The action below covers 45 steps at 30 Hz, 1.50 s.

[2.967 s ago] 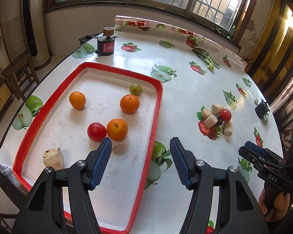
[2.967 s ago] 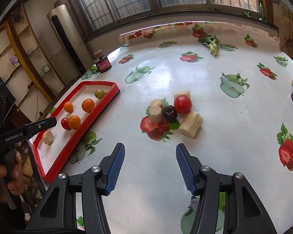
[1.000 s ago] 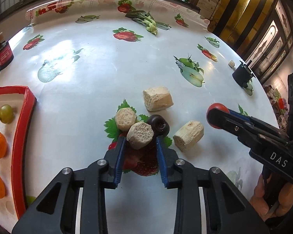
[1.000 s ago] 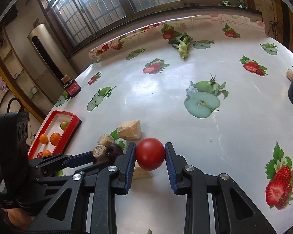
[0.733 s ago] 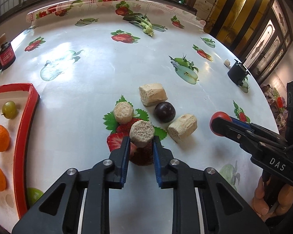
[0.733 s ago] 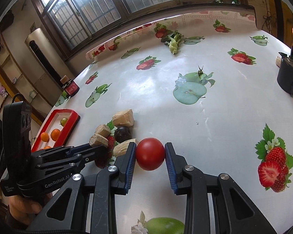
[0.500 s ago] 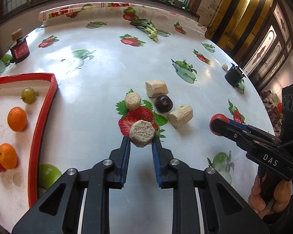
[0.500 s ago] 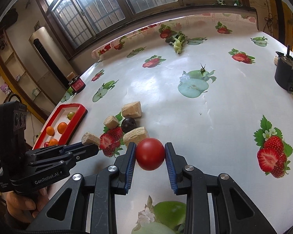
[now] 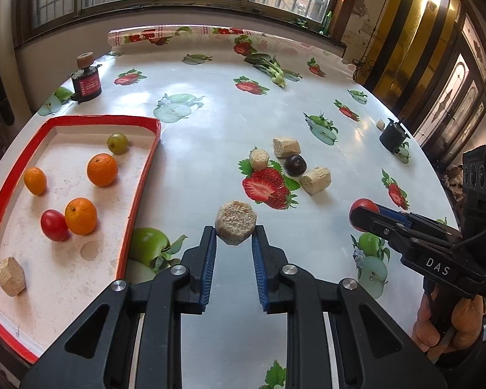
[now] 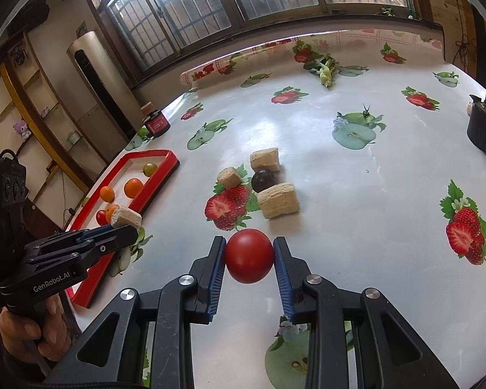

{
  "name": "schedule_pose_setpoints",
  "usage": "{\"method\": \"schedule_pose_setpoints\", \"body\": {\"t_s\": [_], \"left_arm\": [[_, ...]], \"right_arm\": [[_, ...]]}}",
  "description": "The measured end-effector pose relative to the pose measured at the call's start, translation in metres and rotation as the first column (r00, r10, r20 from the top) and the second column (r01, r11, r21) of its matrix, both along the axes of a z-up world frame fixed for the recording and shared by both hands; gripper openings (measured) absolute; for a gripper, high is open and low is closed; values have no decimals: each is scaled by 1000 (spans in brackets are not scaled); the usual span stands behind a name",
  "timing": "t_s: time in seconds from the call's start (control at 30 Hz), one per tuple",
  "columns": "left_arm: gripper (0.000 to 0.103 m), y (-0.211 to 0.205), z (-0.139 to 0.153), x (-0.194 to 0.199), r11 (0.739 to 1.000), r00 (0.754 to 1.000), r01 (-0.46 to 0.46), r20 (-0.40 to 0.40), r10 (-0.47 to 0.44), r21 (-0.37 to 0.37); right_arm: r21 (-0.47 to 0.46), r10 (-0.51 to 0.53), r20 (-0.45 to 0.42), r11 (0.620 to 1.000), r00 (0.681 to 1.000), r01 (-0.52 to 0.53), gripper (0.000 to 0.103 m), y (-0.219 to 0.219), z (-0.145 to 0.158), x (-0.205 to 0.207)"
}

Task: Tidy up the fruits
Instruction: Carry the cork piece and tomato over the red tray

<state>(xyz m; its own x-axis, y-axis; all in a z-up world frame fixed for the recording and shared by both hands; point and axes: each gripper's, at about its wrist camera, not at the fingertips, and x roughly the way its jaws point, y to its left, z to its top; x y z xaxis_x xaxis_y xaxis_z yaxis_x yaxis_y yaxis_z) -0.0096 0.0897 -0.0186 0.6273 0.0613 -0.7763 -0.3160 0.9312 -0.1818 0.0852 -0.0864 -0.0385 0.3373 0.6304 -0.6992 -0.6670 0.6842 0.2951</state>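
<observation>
Your left gripper (image 9: 234,238) is pinching a tan fibrous cylinder piece (image 9: 236,222), the blue pads pressed against its two sides with its round cut face turned up toward the camera, and it hangs clear above the tablecloth (image 9: 210,123). Your right gripper (image 10: 249,261) is clamped on a red tomato (image 10: 249,255), one pad on each side, also lifted off the cloth. Ahead of the right gripper, just beyond the tomato, lies a tan log piece (image 10: 278,200), and past it a dark plum (image 10: 263,180) with two more tan pieces beside it, one behind (image 10: 265,159) and one to the left (image 10: 229,177), all clustered around a printed strawberry. To the left of your left gripper, close by, sits the red-rimmed tray (image 9: 138,191); in it are three oranges, the nearest (image 9: 81,215) touching a second red tomato (image 9: 53,225), then another orange (image 9: 102,169) and a smaller one (image 9: 35,180) farther off, a green grape-like fruit (image 9: 117,143) at the far end, and a tan piece (image 9: 11,276) in the near corner. Well ahead and left stands a dark jar with a red label (image 9: 86,79); far to the right is a small black pot (image 9: 392,136).
</observation>
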Motion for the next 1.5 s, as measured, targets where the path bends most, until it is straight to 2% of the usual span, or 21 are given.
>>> {"method": "schedule_pose_setpoints", "body": {"t_s": [0.47, 1.5], "left_arm": [[20, 21, 8, -39, 997, 997, -73, 19, 73, 20], [20, 60, 4, -84, 984, 984, -176, 26, 176, -2]], "right_arm": [[-9, 66, 24, 998, 998, -66, 31, 21, 6, -29], [-34, 168, 42, 985, 985, -166, 30, 62, 10, -61]]}}
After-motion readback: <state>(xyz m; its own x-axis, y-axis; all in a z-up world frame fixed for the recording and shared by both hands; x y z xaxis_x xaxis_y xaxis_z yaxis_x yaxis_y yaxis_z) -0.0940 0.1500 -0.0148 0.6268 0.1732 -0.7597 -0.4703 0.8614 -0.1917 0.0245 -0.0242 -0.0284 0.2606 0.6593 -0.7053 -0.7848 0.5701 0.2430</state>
